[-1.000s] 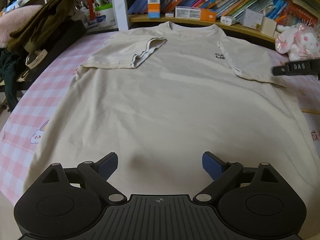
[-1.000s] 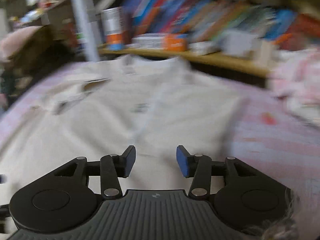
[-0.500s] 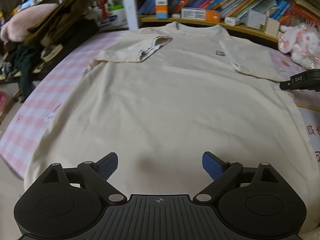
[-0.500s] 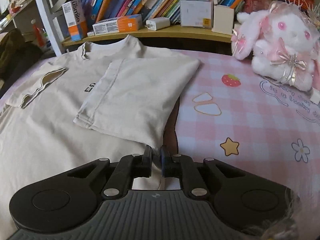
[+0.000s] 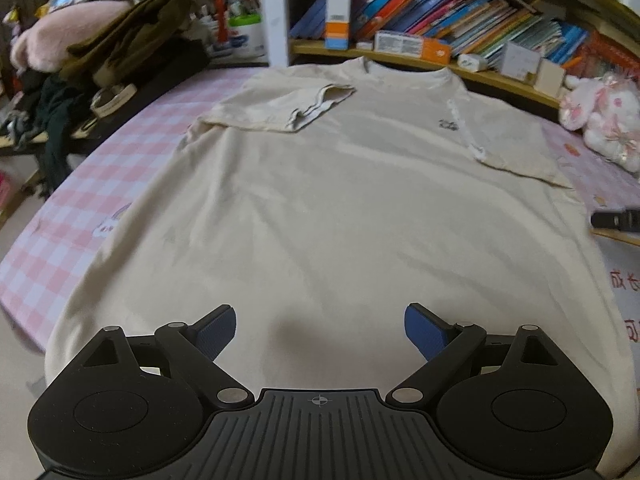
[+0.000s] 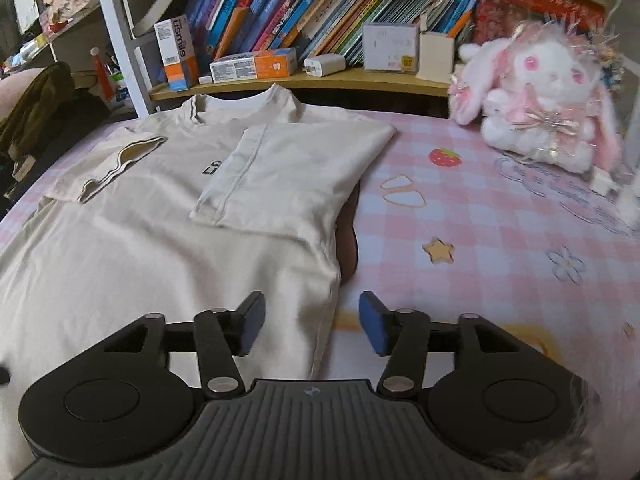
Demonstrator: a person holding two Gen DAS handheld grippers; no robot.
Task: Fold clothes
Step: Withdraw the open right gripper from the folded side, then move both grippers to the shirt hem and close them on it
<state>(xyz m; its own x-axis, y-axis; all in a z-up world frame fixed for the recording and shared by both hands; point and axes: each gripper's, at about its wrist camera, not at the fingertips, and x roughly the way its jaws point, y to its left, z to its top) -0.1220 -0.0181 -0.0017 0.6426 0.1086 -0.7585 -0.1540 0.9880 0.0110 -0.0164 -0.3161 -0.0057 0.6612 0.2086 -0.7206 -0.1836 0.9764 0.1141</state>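
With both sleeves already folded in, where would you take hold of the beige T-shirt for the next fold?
I would grip the T-shirt at its right side edge, coming from the checked cloth side. That edge lies free and slightly raised, right between the opening right gripper pads.

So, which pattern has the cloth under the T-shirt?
Pink and white checked cloth, with small printed pictures; clearest in the right wrist view.

Light was soft and dim, indoor and even — faint shadows under the cream T-shirt [image 5: 320, 208] folds, no glare — while fisheye bending curved the bookshelf [image 6: 304, 76] and the plush rabbit [image 6: 544, 108] blurred slightly.
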